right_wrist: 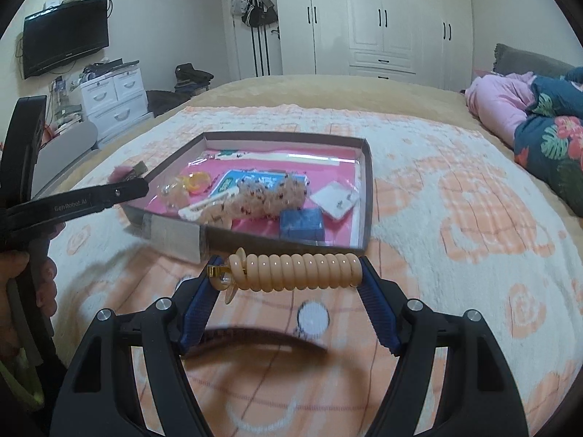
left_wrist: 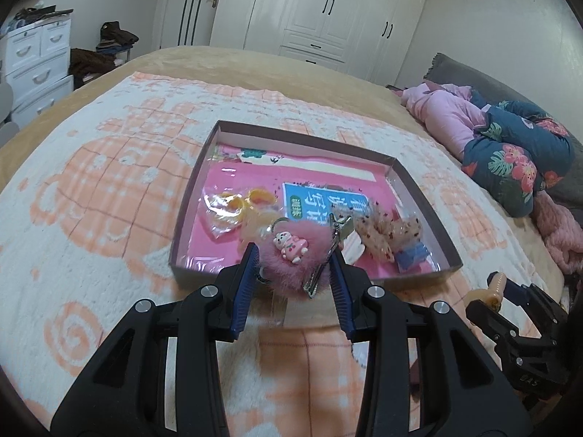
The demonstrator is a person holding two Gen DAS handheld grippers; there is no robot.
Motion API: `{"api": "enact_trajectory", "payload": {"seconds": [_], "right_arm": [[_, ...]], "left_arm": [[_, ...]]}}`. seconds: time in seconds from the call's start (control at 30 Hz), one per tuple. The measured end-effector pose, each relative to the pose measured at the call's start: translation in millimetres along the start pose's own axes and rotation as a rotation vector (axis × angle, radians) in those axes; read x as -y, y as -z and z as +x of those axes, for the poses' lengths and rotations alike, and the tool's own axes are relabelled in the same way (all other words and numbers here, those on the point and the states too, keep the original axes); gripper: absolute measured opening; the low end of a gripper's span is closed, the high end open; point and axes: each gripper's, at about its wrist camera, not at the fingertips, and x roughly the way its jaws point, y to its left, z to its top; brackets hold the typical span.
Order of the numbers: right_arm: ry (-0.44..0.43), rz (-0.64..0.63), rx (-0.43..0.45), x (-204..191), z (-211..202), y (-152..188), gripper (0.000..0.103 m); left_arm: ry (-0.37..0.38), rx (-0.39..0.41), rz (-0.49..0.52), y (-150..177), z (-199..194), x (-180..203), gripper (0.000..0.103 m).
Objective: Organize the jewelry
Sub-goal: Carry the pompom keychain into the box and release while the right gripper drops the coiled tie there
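Two ribbed-padded grippers, fluffy pink pom-pom point(left_wrist: 291, 266), glossy peach coil point(right_wrist: 298, 268).

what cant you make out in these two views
- Left wrist view: the near part of the tray floor is hidden behind the pink pom-pom keychain held in the left gripper.
- Left wrist view: the right gripper is cut off at the edge.
- Right wrist view: the blue booklet is partly covered by the spotted scrunchie; its print is too blurred to read.
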Motion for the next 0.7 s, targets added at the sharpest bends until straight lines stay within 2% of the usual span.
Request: {"api": "enact_trajectory", "payload": {"seconds": [0.33, 0.7], "right_arm": [[0.028, -0.023, -0.012, 8, 29, -27, 0.071], [0.069, -0.062, -0.046, 9, 66, -46, 0.071]], "left_arm": [[0.036, 0.015, 0.005, -26, 23, 7, 0.030], [0.067, -0.016, -0.011, -45, 54, 6, 0.030]]}}
